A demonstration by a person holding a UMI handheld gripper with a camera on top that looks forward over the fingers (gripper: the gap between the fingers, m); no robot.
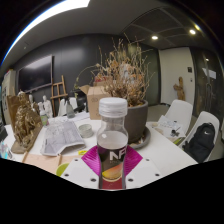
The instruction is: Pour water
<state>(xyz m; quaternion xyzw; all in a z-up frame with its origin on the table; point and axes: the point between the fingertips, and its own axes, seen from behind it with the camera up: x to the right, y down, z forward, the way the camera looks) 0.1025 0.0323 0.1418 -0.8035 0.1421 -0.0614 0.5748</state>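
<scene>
A clear plastic bottle (112, 140) with a white cap and a dark label stands upright between my fingers. Its lower part shows an orange and yellow picture. My gripper (112, 163) is shut on the bottle: both magenta pads (94, 160) press against its sides at label height. The bottle is held over the near edge of a white table (160, 160). Any liquid inside cannot be made out.
A grey pot with dried plants (126, 100) stands just behind the bottle. Papers (62, 135) lie to the left, next to a small plant ornament (26, 125). A cardboard box (95, 100) sits behind. White chairs (180, 115) stand on the right.
</scene>
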